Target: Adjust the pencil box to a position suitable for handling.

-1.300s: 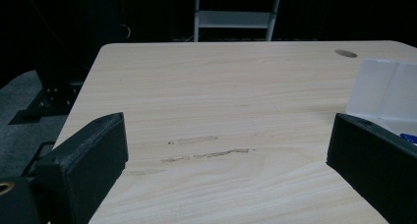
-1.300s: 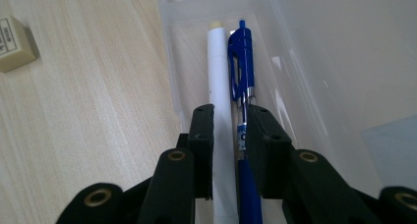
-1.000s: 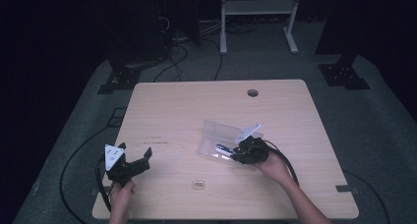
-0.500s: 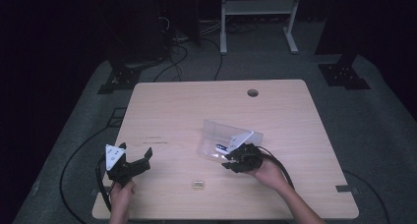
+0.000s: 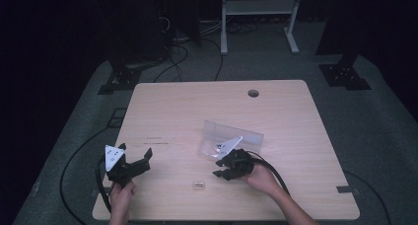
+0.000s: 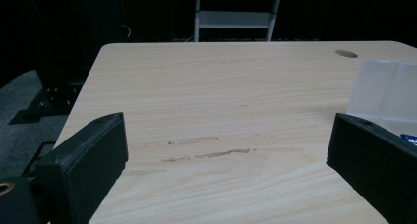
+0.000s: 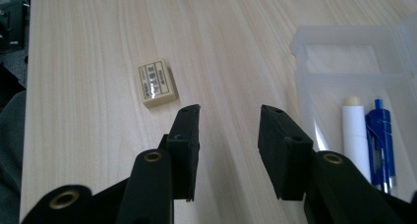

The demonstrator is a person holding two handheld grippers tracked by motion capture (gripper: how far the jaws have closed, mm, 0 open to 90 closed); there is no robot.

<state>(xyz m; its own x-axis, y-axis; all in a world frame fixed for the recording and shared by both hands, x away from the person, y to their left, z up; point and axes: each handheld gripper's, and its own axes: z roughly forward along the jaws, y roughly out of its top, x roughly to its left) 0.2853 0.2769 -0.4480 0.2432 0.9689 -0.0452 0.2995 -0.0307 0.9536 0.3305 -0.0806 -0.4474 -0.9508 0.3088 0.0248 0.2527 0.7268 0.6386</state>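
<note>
1. Since the earlier high-view frames, the right tongs (image 5: 224, 171) have slid away from the clear, shallow plastic case (image 5: 231, 141) toward the near edge of the pale wooden table (image 5: 197, 106), and their jaws have just been opening with nothing between them. The left tongs (image 5: 133, 161) have kept their place by the near left corner.
2. High view: a small cream rectangular eraser with a printed label (image 5: 199, 185) lies alone near the near edge, just beside the right tongs but apart from them. The case sits right of the table's middle.
3. Left gripper view: the left tongs stand wide apart and empty over bare table; the case (image 6: 386, 94) shows toward the right edge.
4. Right gripper view: the right tongs (image 7: 229, 130) are partly apart and hold nothing. The eraser (image 7: 157, 83) lies ahead and to their left, untouched. In the open case (image 7: 344, 52) rest a white stick (image 7: 355, 130) and a blue pen (image 7: 379, 135).
5. Judgement: packing the case looks partly done, with two items already in. The eraser is yet to be gripped, carried and placed inside.
</note>
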